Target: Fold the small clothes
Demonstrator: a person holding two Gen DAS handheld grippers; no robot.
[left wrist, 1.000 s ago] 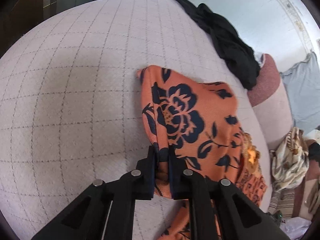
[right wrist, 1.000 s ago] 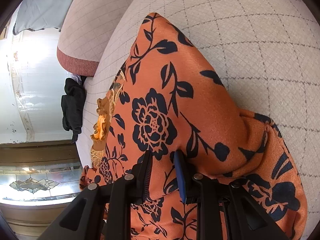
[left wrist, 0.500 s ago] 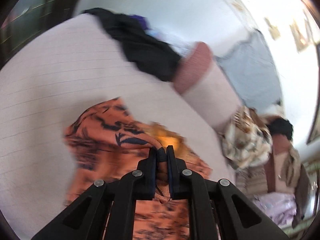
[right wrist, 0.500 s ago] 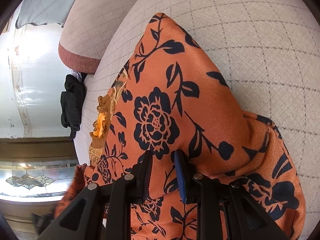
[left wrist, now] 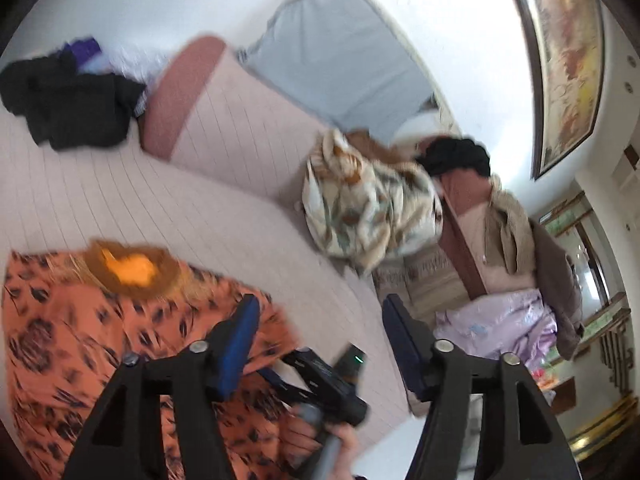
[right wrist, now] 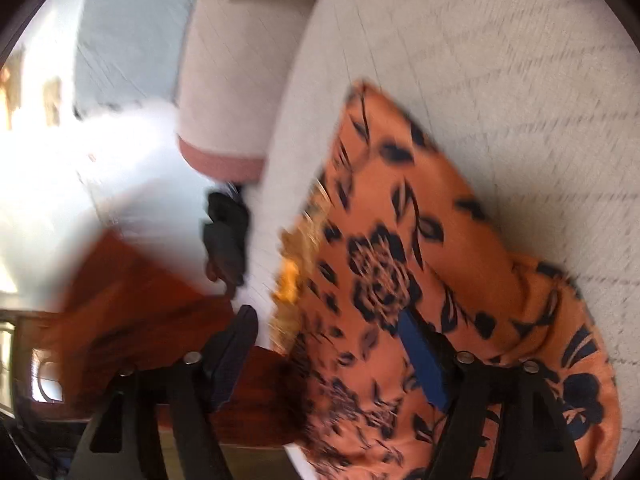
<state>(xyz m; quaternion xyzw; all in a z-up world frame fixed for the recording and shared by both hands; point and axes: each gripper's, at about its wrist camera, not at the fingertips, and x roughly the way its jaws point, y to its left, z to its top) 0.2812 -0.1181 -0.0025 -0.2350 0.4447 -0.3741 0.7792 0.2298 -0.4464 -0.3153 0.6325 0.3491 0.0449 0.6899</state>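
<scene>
We see the orange floral garment (right wrist: 400, 264) lying under our right gripper (right wrist: 332, 344), left of our left gripper (left wrist: 316, 328), both just opened with nothing clamped

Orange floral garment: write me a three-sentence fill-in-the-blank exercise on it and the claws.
1. The orange floral garment lies on the pale ____ cushion.
2. Both the left claw and the right claw stand ____.
3. The garment's flowers are ____ in colour.

Missing words: quilted; open; dark blue
</scene>
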